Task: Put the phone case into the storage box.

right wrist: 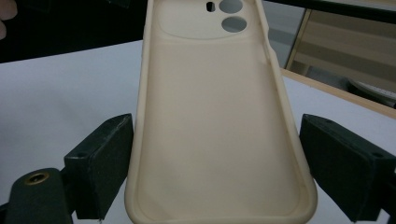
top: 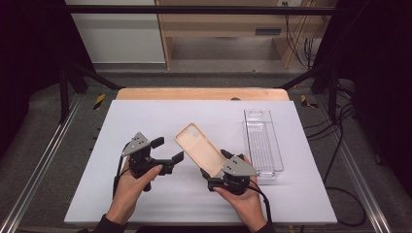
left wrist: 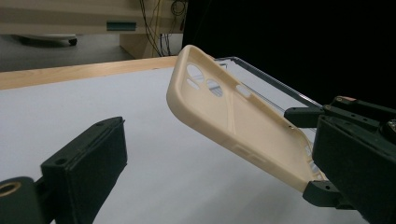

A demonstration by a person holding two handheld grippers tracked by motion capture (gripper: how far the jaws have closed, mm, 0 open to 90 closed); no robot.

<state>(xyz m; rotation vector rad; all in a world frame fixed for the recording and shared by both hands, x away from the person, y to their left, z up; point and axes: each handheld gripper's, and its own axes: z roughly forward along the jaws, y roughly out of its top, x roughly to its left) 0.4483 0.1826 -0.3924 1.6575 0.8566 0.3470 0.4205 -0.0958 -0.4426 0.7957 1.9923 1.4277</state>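
A beige phone case (top: 198, 147) is held tilted above the white table (top: 145, 116), its camera cut-outs at the far end and its hollow inner side facing up. My right gripper (top: 215, 164) is shut on its near end; in the right gripper view the case (right wrist: 215, 107) sits between the two black pads (right wrist: 100, 161). My left gripper (top: 168, 149) hovers open just left of the case with nothing in it. The left gripper view looks at the case (left wrist: 233, 121) from the side, across my left gripper's (left wrist: 219, 179) wide gap.
A clear plastic tray (top: 263, 140) lies lengthwise at the table's right, just right of the case; its rim (left wrist: 266, 77) appears behind the case. The wooden table edge (top: 201, 93) runs along the back. Dark frame rails and cables flank both sides.
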